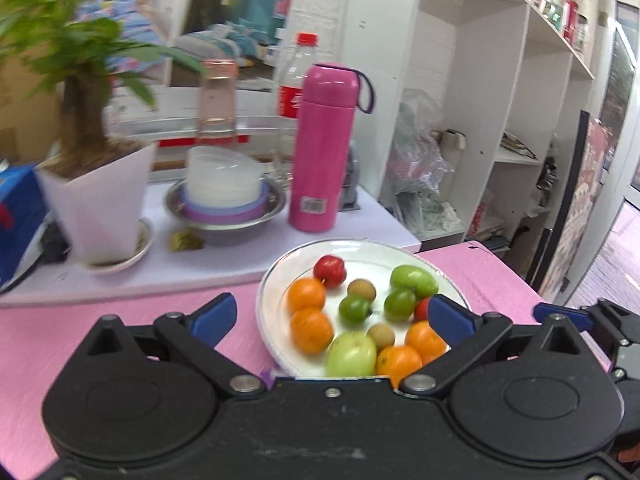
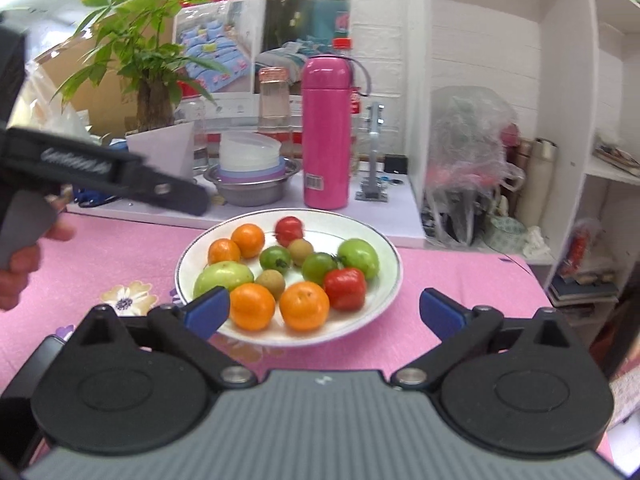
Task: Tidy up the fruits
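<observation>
A white plate (image 1: 272, 280) (image 2: 384, 292) on the pink tablecloth holds several fruits: oranges (image 1: 307, 294) (image 2: 304, 306), green fruits (image 1: 412, 280) (image 2: 358, 258), red fruits (image 1: 330, 271) (image 2: 345, 289) and small brown longans (image 1: 361, 290) (image 2: 271, 280). My left gripper (image 1: 332, 316) is open and empty, its blue fingertips either side of the plate's near half. My right gripper (image 2: 324, 310) is open and empty just before the plate's near rim. The left gripper also shows in the right wrist view (image 2: 120, 178), at the left above the cloth.
Behind the plate, on a white board, stand a pink thermos (image 1: 324, 148) (image 2: 326, 132), a steel bowl with stacked plastic bowls (image 1: 226, 196) (image 2: 252, 176), a cola bottle (image 1: 294, 96), a glass jar (image 1: 216, 100) and a potted plant (image 1: 96, 196). White shelves (image 1: 516, 120) stand at the right.
</observation>
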Motion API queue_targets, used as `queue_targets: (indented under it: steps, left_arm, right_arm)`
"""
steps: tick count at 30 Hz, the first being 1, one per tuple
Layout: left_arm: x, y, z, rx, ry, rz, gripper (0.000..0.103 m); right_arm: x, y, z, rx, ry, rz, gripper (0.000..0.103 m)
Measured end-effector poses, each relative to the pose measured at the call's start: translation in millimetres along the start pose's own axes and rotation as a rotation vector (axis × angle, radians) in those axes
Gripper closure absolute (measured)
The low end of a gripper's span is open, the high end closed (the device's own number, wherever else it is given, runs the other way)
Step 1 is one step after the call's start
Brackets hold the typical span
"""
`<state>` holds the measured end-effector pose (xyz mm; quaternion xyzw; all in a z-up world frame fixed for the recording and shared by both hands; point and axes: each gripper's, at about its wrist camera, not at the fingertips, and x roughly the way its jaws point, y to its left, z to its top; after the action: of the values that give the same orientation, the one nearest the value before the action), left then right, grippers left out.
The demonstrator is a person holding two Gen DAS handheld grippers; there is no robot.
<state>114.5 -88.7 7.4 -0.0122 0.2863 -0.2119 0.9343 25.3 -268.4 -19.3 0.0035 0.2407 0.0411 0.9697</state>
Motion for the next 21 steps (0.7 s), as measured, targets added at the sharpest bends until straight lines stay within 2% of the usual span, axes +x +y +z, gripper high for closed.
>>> queue_targets:
  steps: [9, 15, 21]
  left_arm:
    - [-36, 4, -39, -0.049, 0.044, 0.084, 0.000]
    - [-41, -4, -56, -0.023, 0.089, 0.113, 0.000]
    - [-48, -15, -64, 0.009, 0.089, 0.118, 0.000]
  right_arm:
    - [-36, 3, -18, 0.052, 0.011, -0.057, 0.000]
    - [-48, 9, -28, 0.073, 0.014, -0.057, 0.000]
    - [-52, 14, -31, 0.073, 0.019, -0.073, 0.000]
